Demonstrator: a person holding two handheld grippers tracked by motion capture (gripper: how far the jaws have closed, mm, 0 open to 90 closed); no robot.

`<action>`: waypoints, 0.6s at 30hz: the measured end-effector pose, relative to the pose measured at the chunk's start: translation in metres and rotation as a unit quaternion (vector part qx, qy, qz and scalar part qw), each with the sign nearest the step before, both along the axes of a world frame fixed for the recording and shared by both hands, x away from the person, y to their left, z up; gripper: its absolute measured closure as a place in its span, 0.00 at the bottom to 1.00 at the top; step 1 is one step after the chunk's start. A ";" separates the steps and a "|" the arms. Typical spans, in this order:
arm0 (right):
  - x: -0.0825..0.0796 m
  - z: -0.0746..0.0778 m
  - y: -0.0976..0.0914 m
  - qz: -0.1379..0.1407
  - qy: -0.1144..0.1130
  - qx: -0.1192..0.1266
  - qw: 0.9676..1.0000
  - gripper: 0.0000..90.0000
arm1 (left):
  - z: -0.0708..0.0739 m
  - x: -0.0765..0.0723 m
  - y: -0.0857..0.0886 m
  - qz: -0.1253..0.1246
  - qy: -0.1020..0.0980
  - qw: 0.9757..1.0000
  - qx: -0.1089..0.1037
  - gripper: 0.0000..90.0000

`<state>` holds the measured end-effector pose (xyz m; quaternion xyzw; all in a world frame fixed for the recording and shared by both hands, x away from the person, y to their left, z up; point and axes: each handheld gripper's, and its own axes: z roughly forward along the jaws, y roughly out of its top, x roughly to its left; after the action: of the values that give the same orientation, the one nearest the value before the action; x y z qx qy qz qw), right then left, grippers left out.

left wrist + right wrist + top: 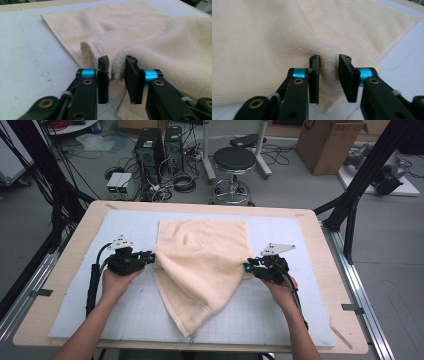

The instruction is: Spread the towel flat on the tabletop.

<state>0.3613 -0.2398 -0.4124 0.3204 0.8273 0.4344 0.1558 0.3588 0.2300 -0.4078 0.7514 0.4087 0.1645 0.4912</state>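
Towel (202, 265) is soft, light, floppy; we'd pinch its side edges. Left claw (117, 65) and right claw (329, 64) released, cloth loose between jaws.

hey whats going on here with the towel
A person at a table is working a cream towel with a hand-held gripper in each hand, apparently folding it. The left gripper and the right gripper sit at opposite side edges of the towel, each with a bunched fold between its jaws, but the jaws stand apart and do not pinch the cloth. The towel lies on a pale gridded mat, its far part flat and its near part drawn into a loose, skewed fold.
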 end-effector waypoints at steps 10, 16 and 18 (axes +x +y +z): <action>-0.029 0.020 0.003 0.026 -0.026 0.022 0.999 0.64 | 0.004 -0.030 0.010 -0.025 -0.022 0.999 0.015 0.67; -0.044 0.013 0.012 0.053 -0.021 0.019 0.998 0.62 | -0.012 -0.048 0.003 -0.065 -0.013 0.997 0.025 0.66; -0.047 0.007 0.018 0.064 -0.018 0.011 0.998 0.61 | -0.020 -0.049 -0.002 -0.073 -0.003 0.997 0.035 0.67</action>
<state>0.3143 -0.2219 -0.4054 0.2607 0.8382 0.4584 0.1392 0.3095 0.2284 -0.4274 0.7953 0.3455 0.1448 0.4766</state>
